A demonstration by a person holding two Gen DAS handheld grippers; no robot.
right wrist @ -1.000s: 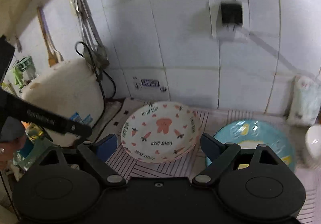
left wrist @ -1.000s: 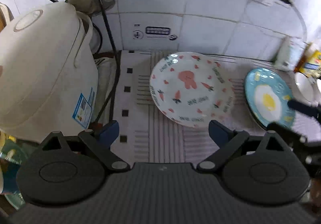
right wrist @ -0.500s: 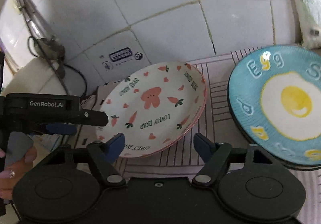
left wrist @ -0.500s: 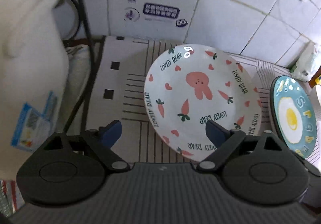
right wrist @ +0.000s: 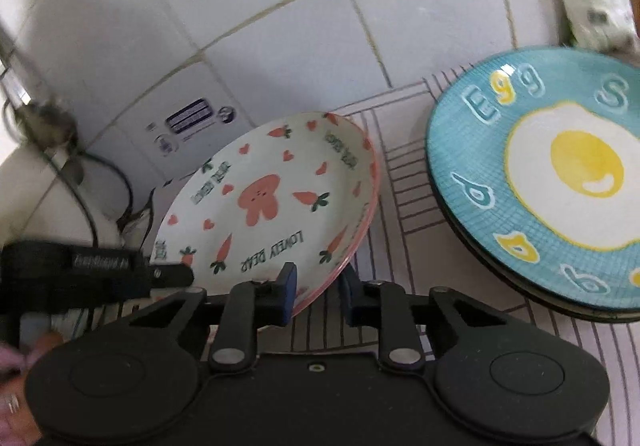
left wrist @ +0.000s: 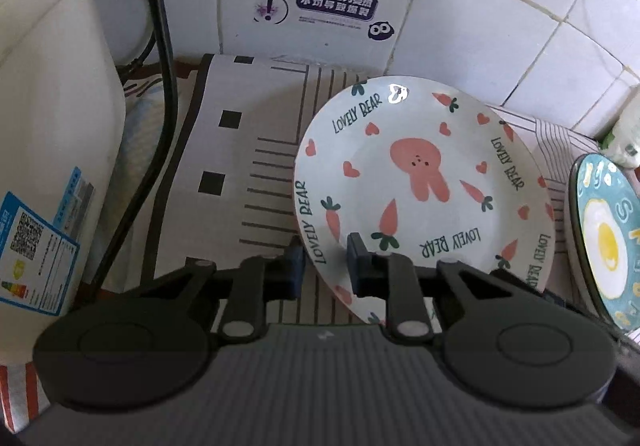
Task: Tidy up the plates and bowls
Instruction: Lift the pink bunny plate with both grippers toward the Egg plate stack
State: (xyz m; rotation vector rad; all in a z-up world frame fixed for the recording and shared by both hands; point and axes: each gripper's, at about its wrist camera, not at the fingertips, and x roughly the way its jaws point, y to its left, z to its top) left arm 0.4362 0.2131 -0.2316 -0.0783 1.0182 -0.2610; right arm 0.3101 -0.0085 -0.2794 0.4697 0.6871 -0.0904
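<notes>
While both close on it, rabbit plate (left wrist: 420, 182) rim between left gripper (left wrist: 323, 266) pads — likewise right gripper (right wrist: 316, 288).

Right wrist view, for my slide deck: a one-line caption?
Right hand-held gripper closing on the rabbit plate rim, egg plate alongside.

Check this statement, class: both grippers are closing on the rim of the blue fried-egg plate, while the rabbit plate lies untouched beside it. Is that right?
Not quite: the plates are swapped. Both wrist views show the left gripper and right gripper closing, with the rim of the rabbit plate between their jaws. The blue fried-egg plate lies untouched beside it.
</notes>
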